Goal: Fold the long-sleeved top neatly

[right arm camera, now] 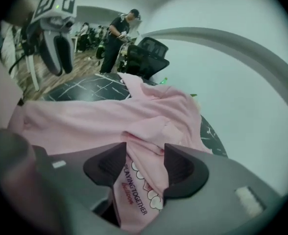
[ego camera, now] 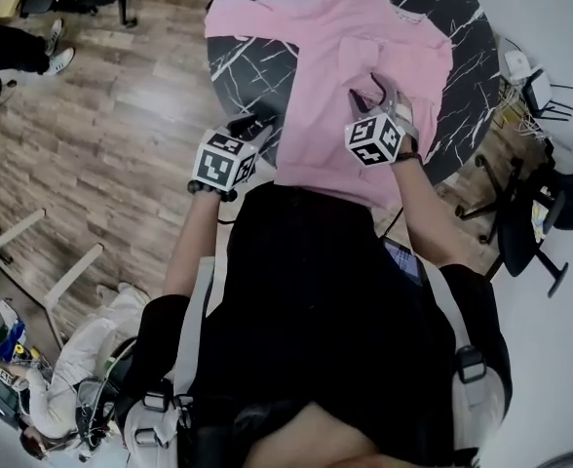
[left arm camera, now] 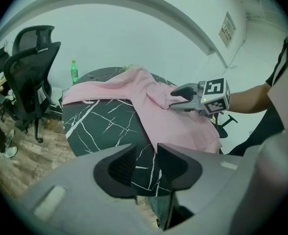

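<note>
**Item: top (ego camera: 345, 76), pink, long-sleeved.** We find it spread across the round black table (ego camera: 243, 76). One sleeve (ego camera: 248, 22) reaches out to the left, and the hem (ego camera: 325, 178) hangs over the near edge towards us. A rumpled ridge of cloth lies across the chest.

**Handling.** We judge it light, soft and limp. It should drape and crease rather than hold a line, and it will likely drag along the smooth tabletop if we pull one point alone. It is not fragile.

**Where to take hold.** We would pinch a seam or edge, such as the shoulder, cuff or hem corner. There the doubled cloth gives the pads something to bite.

**Right gripper (right arm camera: 146, 165).** It sits over the chest with its jaws spread. The printed lettering (right arm camera: 134, 190) shows in the gap, and the pads press on nothing.

**Left gripper (left arm camera: 146, 163).** It hangs at the table's near left edge, beside the top. Its jaws are a little apart, with only bare tabletop seen between them.
</note>
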Tool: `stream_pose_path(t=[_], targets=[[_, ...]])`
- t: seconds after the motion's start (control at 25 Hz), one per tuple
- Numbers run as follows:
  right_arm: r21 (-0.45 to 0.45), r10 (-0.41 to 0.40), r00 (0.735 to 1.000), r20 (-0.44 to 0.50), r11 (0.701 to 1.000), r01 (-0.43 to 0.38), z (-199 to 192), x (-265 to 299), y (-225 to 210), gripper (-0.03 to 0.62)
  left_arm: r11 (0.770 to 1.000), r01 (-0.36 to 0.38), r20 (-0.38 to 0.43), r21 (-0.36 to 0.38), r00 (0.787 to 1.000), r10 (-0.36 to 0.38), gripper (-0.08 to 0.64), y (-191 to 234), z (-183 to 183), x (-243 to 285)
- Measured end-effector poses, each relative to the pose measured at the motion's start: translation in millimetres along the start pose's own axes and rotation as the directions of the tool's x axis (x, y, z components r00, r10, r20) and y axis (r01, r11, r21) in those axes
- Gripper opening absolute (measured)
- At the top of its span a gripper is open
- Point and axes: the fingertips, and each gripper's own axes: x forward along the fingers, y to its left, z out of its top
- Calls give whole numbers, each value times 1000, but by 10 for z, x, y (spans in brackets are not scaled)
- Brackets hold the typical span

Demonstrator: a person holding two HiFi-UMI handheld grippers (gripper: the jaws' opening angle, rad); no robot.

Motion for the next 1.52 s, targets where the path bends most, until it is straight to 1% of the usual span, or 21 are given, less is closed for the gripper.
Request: stream_pose_path(t=[0.12, 0.2, 0.24, 0.28, 0.32, 0.4, 0.48, 0.52, 0.56, 0.6, 0.68, 0.76, 0.8, 0.84, 0.88, 0.96, 1.12, 1.24, 1.32, 1.4, 1.52], targets=[[192, -5, 999, 39, 981, -3, -34, -148, -223, 230, 1000, 16, -2, 19, 1000, -16, 143, -52, 51, 50], [314, -41, 997, 67, 949, 18, -47, -225, -443, 193, 999, 26, -4, 29, 1000, -26, 143, -78, 73, 75], [383, -54, 996, 75, 924, 21, -59, -241, -548, 166, 999, 30, -7, 33, 1000, -29, 143, -87, 80, 84], [458, -56, 995, 80, 889, 13, -80, -235, -633, 155, 999, 33, -10, 37, 999, -32, 143, -94, 85, 91], [537, -45, 995, 85, 844, -8, -102, -210, -693, 149, 999, 35, -14, 39, 999, -34, 143, -100, 89, 95], [681, -2, 995, 101, 729, -67, -111, -121, -748, 146, 998, 35, -21, 43, 999, -34, 143, -100, 96, 92], [784, 30, 993, 116, 612, -110, -93, -6, -751, 146, 999, 28, -27, 46, 999, -27, 134, -84, 94, 79], [818, 37, 992, 117, 563, -117, -94, 50, -746, 146, 999, 24, -30, 47, 999, -22, 130, -73, 86, 69], [843, 36, 993, 110, 525, -113, -104, 97, -744, 146, 999, 19, -31, 47, 999, -18, 130, -61, 75, 58], [862, 31, 995, 97, 497, -100, -119, 131, -746, 146, 999, 15, -33, 46, 999, -14, 130, -49, 62, 46], [885, 25, 997, 79, 458, -82, -133, 181, -730, 147, 999, 9, -35, 40, 999, -8, 130, -20, 33, 17], [894, 30, 996, 89, 437, -93, -96, 223, -698, 147, 999, 4, -38, 33, 999, -3, 130, 15, 4, -2], [891, 31, 994, 101, 441, -104, -50, 236, -687, 144, 1000, 2, -39, 27, 999, -1, 130, 33, -11, -5], [882, 30, 993, 115, 456, -116, 13, 241, -677, 118, 1000, -1, -39, 20, 999, 1, 130, 50, -28, -6], [868, 28, 991, 133, 480, -130, 93, 239, -666, 86, 1000, -2, -39, 13, 999, 2, 130, 65, -46, -5], [824, 28, 985, 172, 544, -159, 280, 220, -628, 38, 1000, 1, -37, -1, 999, -1, 130, 79, -81, 0], [711, 37, 979, 201, 682, -172, 606, 187, -517, 29, 1000, 14, -38, -18, 999, -15, 130, 89, -130, 7], [626, 61, 974, 218, 757, -187, 826, 192, -384, 29, 999, 17, -33, -27, 999, -18, 130, 100, -140, 8], [577, 76, 971, 225, 793, -195, 941, 218, -295, 31, 999, 16, -30, -32, 999, -17, 130, 108, -144, 1], [544, 90, 970, 227, 814, -203, 1018, 254, -208, 35, 999, 14, -29, -36, 999, -15, 130, 119, -164, -11], [525, 143, 960, 239, 813, -252, 1099, 279, -45, 94, 999, 11, -35, -42, 999, -12, 130, 136, -220, -38]])
